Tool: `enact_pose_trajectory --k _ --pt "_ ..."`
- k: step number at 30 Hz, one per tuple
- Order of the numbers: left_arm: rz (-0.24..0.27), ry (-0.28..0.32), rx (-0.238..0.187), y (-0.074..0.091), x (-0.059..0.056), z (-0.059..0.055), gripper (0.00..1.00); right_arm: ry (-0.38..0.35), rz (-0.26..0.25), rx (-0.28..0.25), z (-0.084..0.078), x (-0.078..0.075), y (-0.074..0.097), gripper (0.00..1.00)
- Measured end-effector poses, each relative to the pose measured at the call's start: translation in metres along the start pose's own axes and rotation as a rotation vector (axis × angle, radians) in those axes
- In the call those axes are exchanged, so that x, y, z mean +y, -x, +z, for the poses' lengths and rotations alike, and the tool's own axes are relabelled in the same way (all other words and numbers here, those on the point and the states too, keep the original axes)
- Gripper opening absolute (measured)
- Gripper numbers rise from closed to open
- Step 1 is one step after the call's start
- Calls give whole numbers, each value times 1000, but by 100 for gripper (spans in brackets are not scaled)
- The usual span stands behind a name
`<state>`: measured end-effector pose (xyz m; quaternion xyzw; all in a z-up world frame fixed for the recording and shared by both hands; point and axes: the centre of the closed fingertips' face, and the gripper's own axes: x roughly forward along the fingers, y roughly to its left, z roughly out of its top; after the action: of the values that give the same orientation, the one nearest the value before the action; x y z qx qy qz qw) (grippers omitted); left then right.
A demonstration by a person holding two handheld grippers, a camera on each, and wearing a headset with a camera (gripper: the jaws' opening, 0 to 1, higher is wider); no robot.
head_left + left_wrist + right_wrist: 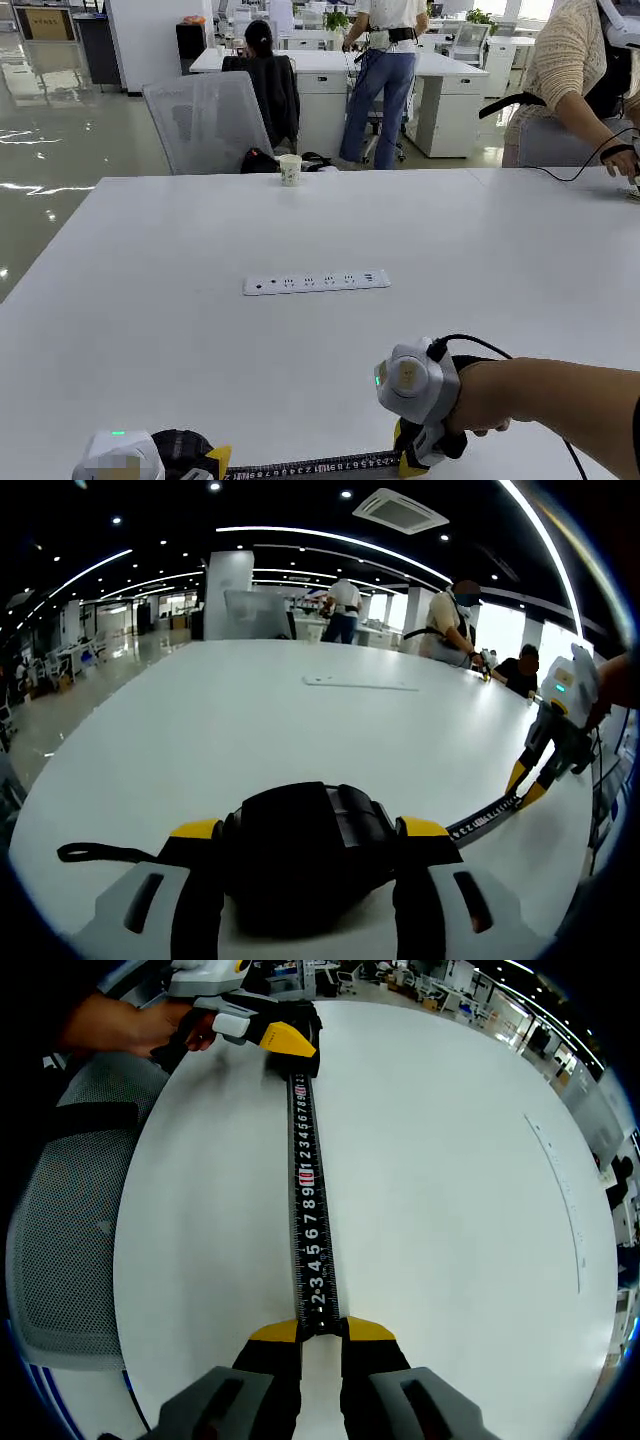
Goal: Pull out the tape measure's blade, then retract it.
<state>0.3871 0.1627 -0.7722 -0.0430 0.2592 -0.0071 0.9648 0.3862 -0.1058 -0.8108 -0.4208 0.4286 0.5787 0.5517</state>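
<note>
Jaws on my left gripper (310, 832) are clamped around the black tape measure case (300, 855), with a yellow tip pressed to each side of it. The jaws on my right gripper (322, 1332) are pinched on the free end of the blade (308, 1180).

The white tabletop (150, 330) spreads across most of the head view. Both grippers sit at its near edge, well apart: the left one at the lower left, the right one at the lower right with my right hand (478, 400) behind it. Beyond the far edge a grey mesh chair (205, 122) stands close to the tabletop, and further back people are at other desks. A white power strip (316, 282) lies flat near the middle of the tabletop, well away from the tape.

The blade is drawn out and runs straight from the case to my right jaws, low along the tabletop, printed side up. In the right gripper view the lowest numbers sit nearest my jaws and a red mark shows further along. The case hangs low at the near edge (whether it touches the surface I can't tell). A paper cup (290, 169) stands upright at the far edge, just beside the chair. A thin black strap (90, 853) trails from the case to the left in the left gripper view.
</note>
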Motion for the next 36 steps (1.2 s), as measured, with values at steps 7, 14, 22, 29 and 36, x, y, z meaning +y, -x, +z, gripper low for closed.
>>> enact_pose_trajectory --k 7,14,22,29,36 --pt "2 -12 13 -1 1 -1 64 -2 -3 -4 1 0 0 11" --pt "-4 -24 26 -1 0 -3 64 7 -6 -4 1 0 0 11" --pt "-3 -22 34 0 1 -4 63 -14 -15 -3 4 0 -1 11" --pt "-2 -20 41 0 2 -5 63 -29 -22 4 5 0 -1 11" --pt "1 -20 45 1 1 -6 63 -29 -24 22 6 -1 -2 11"
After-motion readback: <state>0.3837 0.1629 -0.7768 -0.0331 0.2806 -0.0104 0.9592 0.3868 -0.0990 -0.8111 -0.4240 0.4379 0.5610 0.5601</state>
